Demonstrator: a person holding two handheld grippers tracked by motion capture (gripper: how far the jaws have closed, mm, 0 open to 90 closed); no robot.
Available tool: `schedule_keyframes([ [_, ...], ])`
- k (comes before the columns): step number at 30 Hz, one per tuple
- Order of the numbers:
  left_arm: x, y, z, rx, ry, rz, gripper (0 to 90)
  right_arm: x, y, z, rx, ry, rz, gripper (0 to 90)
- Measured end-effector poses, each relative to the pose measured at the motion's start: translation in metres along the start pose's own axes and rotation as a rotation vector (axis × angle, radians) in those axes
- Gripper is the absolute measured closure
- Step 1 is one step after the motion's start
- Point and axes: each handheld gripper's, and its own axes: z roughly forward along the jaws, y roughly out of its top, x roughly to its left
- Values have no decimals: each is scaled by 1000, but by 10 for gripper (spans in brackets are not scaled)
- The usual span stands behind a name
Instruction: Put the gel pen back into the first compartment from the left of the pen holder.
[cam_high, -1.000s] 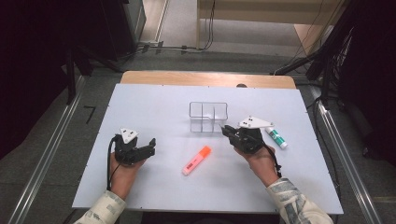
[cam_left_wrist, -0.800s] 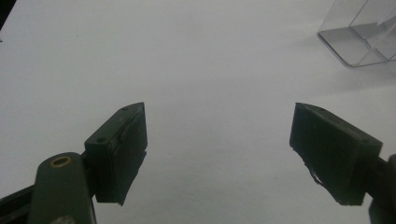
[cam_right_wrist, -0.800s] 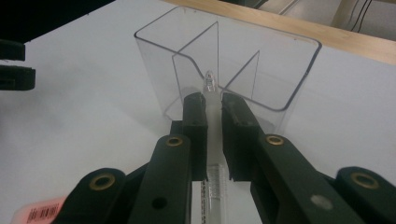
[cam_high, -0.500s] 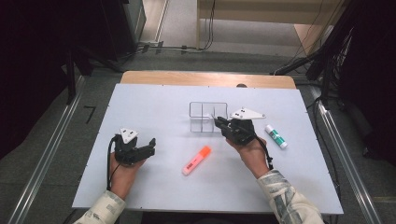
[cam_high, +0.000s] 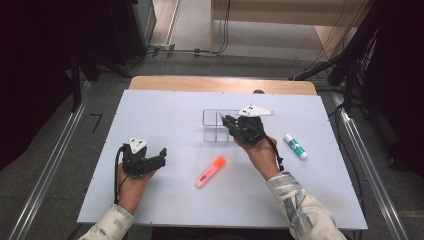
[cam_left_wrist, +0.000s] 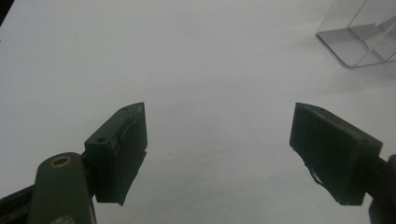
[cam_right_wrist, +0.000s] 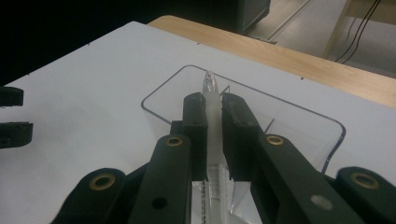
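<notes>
The right gripper (cam_right_wrist: 214, 122) pinches a clear pen (cam_right_wrist: 211, 95) over the clear divided tray (cam_high: 214, 131) at frame center. The left gripper (cam_left_wrist: 217, 154), lower left, stands wide open, holding nothing.

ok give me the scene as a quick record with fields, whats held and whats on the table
right gripper: shut on a slim clear pen, above the clear divided tray
left gripper: open, nothing between its fingers, low over the white table
orange highlighter: lying loose on the table between the hands
green and white tube: lying on the table, off to the right of the right hand
tray contents: cannot tell
</notes>
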Motion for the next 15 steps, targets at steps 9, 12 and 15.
schedule_keyframes([
  [9,0,0,0,0,-3,-1,199,2,14,11,1,-3,-11,788],
  [12,0,0,0,-1,-5,-1,199,3,18,16,3,-5,-11,788],
  [15,1,0,0,-1,-6,-1,199,5,22,21,3,-2,-14,788],
])
